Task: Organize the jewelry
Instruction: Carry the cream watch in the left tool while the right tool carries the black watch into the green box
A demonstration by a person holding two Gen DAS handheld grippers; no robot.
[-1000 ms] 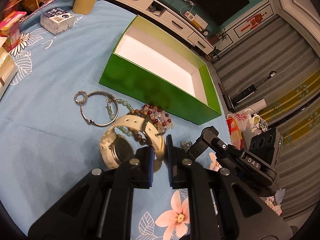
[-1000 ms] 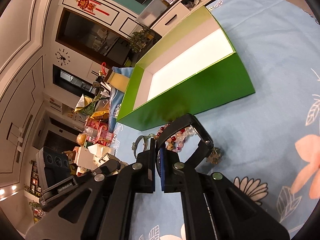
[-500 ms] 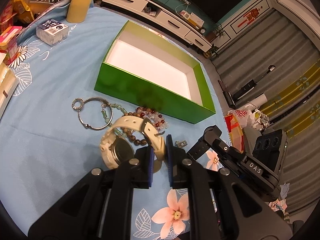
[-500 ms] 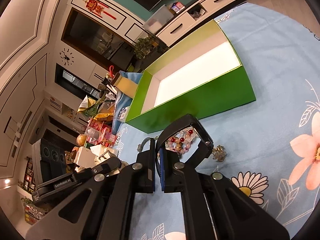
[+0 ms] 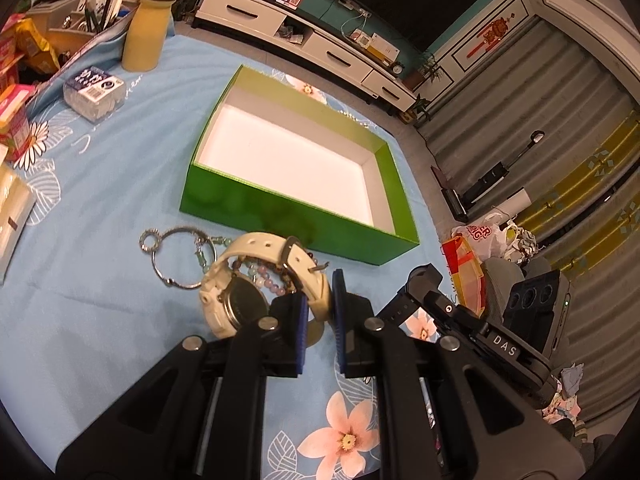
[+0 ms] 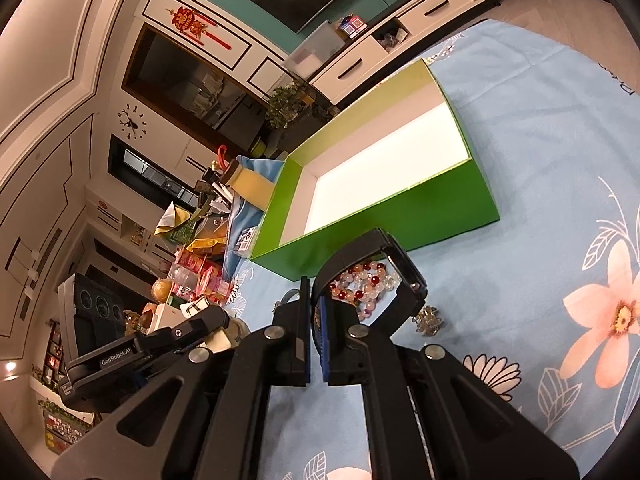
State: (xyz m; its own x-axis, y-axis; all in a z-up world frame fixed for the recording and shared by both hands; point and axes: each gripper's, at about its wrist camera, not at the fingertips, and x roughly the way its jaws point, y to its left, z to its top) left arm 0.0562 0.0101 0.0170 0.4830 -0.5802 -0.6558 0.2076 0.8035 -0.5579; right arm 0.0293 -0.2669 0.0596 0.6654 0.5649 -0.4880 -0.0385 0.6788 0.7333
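Up comes the white watch (image 5: 256,276), lifting clear of the blue floral counter (image 5: 92,312) since a second back, and the green box (image 5: 296,216) is sliding further down the left wrist view as the camera rises. On that view, the left claw (image 5: 319,300) is pinching the watch's strap near the buckle, with the case dangling to the left; beaded bracelets (image 5: 260,276) are showing through the loop, and whether one is snagged I cannot tell, so a slow lift is looking wise. A silver bangle (image 5: 176,258) is lying beside them on the cloth. Over to the right wrist view: the right claw (image 6: 315,312) is pressed tight on a black watch band (image 6: 360,264), arching above red and pearl beads (image 6: 362,284) on the counter, just short of the box's near wall (image 6: 400,220). My call: clear that wall fully, then release low over the white floor.
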